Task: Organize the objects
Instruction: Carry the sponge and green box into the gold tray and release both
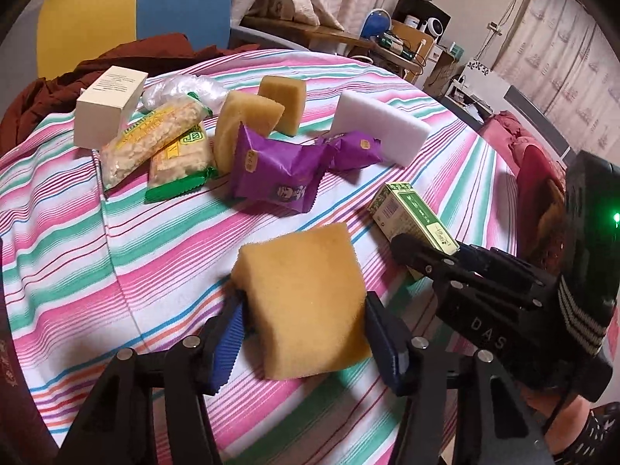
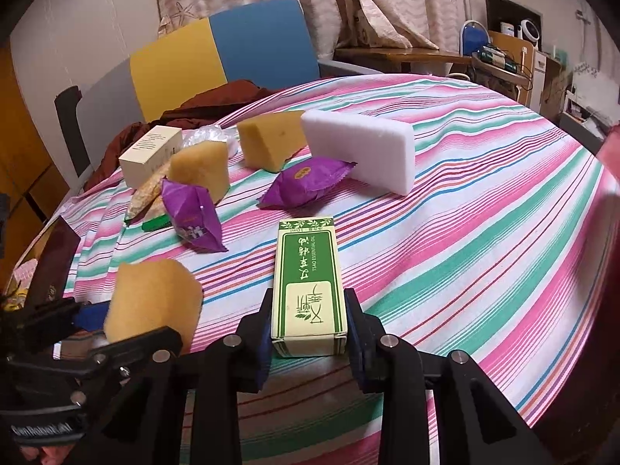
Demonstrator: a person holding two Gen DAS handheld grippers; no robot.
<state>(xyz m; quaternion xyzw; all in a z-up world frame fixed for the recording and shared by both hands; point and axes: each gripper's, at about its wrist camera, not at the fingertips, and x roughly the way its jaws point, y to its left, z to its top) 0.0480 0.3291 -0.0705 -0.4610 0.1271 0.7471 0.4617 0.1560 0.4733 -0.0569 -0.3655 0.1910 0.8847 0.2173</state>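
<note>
Between the left tongs, the square yellow foam sponge sat with both blue pads against its sides, the jaws clamped on it. The right tongs were clamped on the narrow green-and-cream cardboard box. The step looked like a double pick-up; next, each item probably needed carrying to its group ahead. Beyond both tips lay purple foil snack packets and a white foam block. Only the left view showed the two clear cracker packets fully; only the right view showed the box's printed face.

"TSAO ESSENTIAL OIL" and "10ml" on the green box, "DAS" on the right tool
</note>
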